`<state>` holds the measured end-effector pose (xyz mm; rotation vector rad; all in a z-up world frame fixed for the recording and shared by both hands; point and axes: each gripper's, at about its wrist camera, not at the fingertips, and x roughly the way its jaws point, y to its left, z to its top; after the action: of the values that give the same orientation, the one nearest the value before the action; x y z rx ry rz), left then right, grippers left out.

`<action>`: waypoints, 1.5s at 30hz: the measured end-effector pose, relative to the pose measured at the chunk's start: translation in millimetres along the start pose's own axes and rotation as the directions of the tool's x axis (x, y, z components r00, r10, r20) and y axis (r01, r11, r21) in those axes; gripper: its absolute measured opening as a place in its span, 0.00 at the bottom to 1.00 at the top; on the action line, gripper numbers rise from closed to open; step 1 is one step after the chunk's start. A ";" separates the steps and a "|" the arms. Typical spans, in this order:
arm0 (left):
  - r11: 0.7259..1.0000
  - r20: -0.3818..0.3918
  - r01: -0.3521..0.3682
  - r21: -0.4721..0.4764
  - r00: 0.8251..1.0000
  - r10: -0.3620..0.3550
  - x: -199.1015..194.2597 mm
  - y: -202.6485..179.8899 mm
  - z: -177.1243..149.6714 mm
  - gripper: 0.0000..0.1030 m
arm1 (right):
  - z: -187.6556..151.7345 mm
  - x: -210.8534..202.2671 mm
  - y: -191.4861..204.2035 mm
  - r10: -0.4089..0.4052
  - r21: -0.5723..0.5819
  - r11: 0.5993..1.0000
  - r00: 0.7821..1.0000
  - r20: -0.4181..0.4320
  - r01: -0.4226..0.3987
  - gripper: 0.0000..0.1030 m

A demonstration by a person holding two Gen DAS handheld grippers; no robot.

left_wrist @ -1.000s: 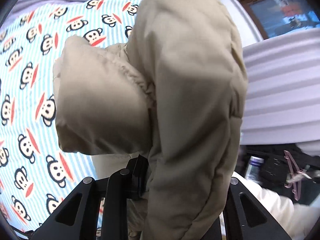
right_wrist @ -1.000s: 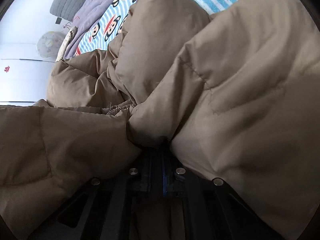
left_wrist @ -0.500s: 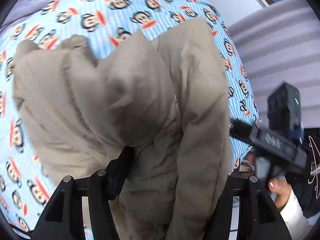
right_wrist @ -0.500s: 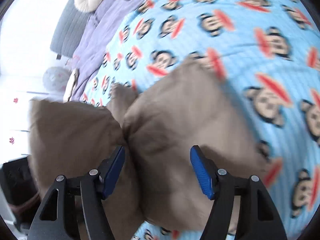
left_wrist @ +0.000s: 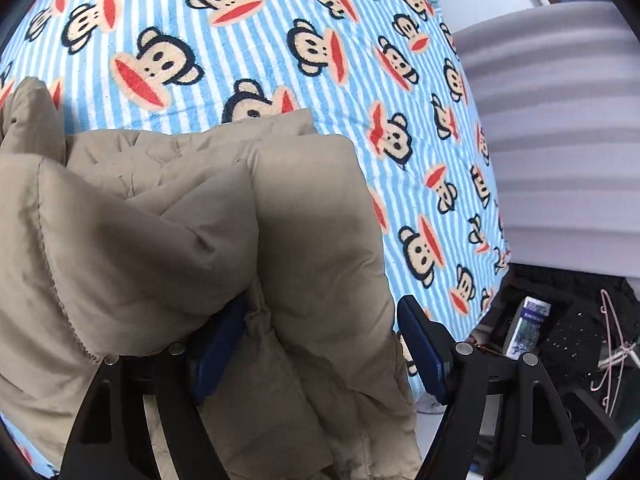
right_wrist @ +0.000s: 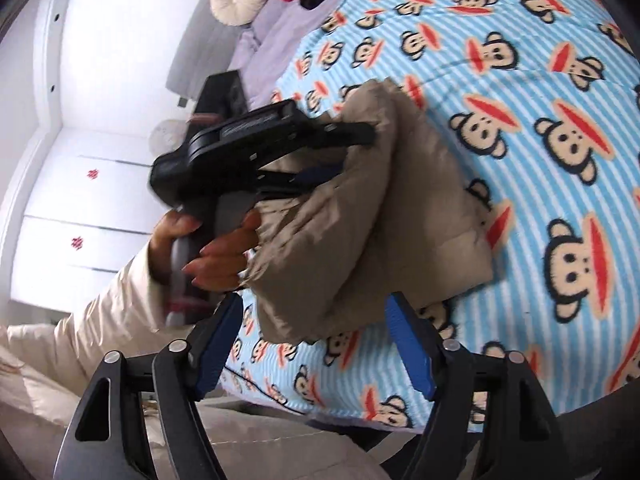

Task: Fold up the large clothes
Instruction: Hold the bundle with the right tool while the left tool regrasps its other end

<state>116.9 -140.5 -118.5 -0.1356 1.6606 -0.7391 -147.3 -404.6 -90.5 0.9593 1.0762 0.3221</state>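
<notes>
A beige puffer jacket [left_wrist: 168,240] lies bunched in a thick fold on the monkey-print blanket [left_wrist: 280,40]. My left gripper [left_wrist: 320,308] stands over its near end with the jaws opening. Padded fabric bulges between them and covers the left pad, while the right pad [left_wrist: 420,348] is clear of it. In the right wrist view a hand holds that left gripper [right_wrist: 352,150] with its fingers against the jacket [right_wrist: 380,216]. My right gripper [right_wrist: 315,300] is drawn back above the bed's edge, its jaws opening with nothing gripped.
A grey ribbed panel [left_wrist: 560,120] rises at the bed's right side. Below it on the floor are dark clutter, a small box [left_wrist: 532,328] and a pink hanger [left_wrist: 616,344]. Lilac bedding [right_wrist: 272,32], a round cushion [right_wrist: 238,0] and white cupboards [right_wrist: 80,200] lie beyond.
Both grippers went from shut on the jacket to wide apart. The jacket dropped onto the blanket. My right gripper pulled back and up; the left sank toward the bed.
</notes>
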 end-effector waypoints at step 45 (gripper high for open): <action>0.816 0.343 -0.562 -0.136 0.746 0.571 -53.8 75.0 -1.7 0.76 | 21.8 11.0 -40.0 -0.405 -0.046 0.914 0.914 -0.026 0.403 0.19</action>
<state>151.5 -55.0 -113.1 0.2062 1.2417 -0.2015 -132.0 -431.4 -125.7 0.6742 1.2657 0.0182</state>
